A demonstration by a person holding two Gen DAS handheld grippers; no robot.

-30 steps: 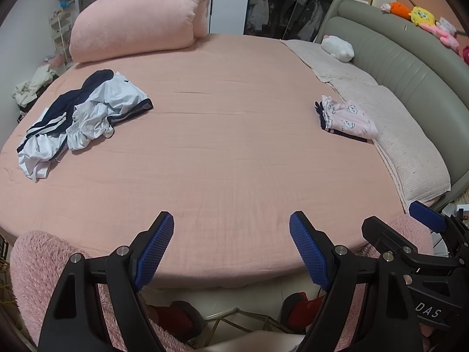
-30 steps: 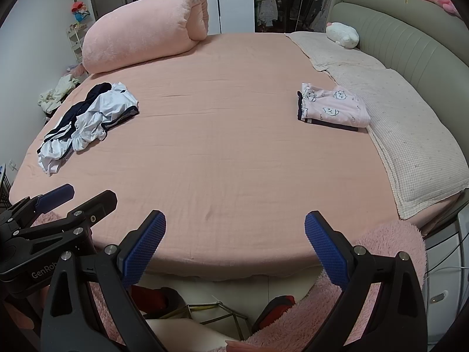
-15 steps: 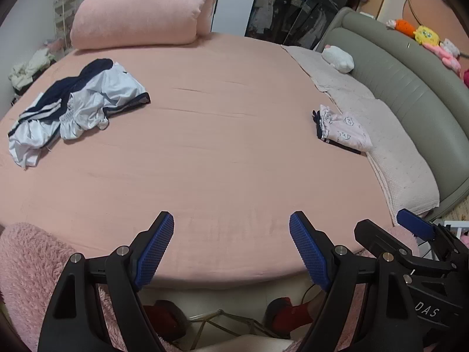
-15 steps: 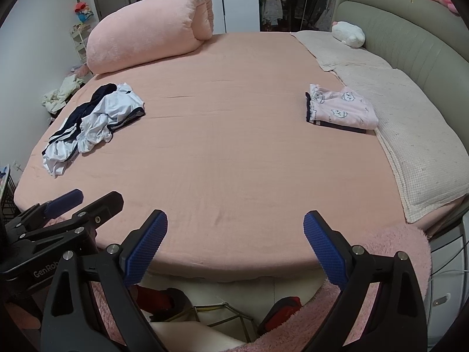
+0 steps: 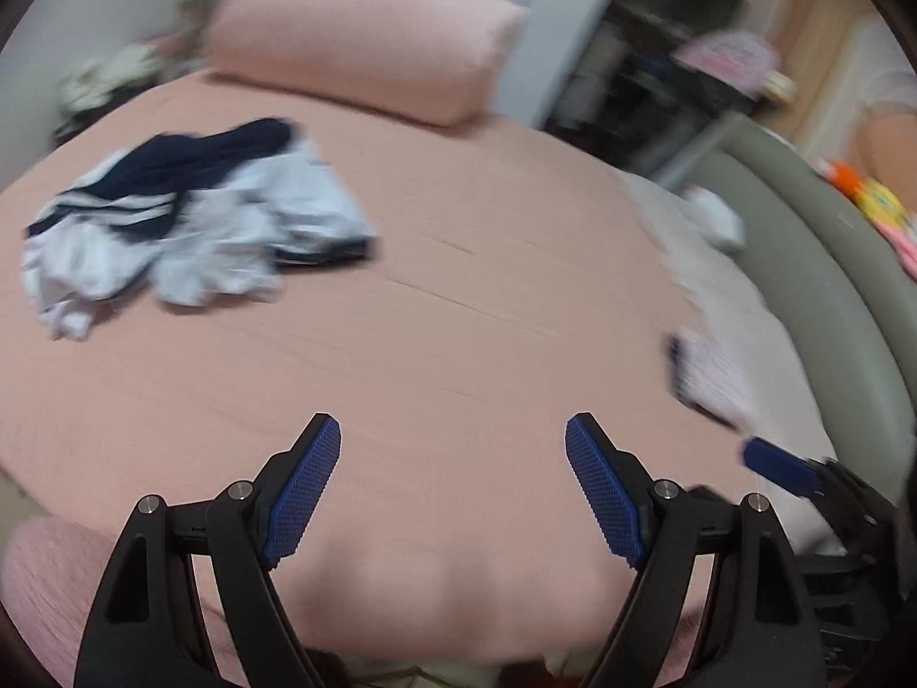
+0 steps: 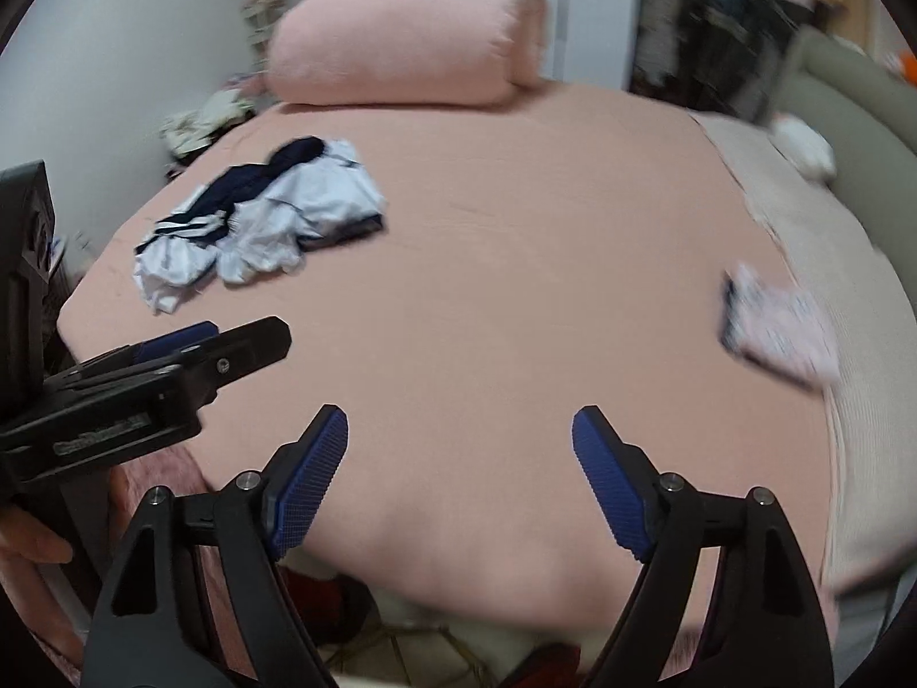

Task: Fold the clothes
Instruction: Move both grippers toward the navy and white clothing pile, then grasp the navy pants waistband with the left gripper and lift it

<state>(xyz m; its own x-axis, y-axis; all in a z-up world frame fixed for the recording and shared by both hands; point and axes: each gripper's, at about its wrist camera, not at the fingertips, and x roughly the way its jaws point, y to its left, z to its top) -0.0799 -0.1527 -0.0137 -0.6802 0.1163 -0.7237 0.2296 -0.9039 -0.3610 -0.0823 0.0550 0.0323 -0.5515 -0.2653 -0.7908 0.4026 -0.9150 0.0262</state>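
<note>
A crumpled white and navy garment (image 5: 189, 229) lies on the left of the round pink bed (image 5: 458, 355); it also shows in the right wrist view (image 6: 258, 229). A folded pink patterned garment (image 5: 710, 378) lies at the right edge of the bed, also in the right wrist view (image 6: 774, 332). My left gripper (image 5: 453, 487) is open and empty over the bed's near edge. My right gripper (image 6: 458, 481) is open and empty beside it. The left gripper shows in the right wrist view (image 6: 172, 367). Both views are motion-blurred.
A rolled pink duvet (image 5: 367, 40) lies at the far side of the bed. A beige blanket (image 6: 831, 286) runs along the right under a grey padded headboard (image 5: 831, 264). A small white plush (image 6: 802, 143) sits on it. Wardrobes stand behind.
Both grippers have moved forward over the bed and swung left, so the white and navy garment is nearer and more central. Both stay open and empty.
</note>
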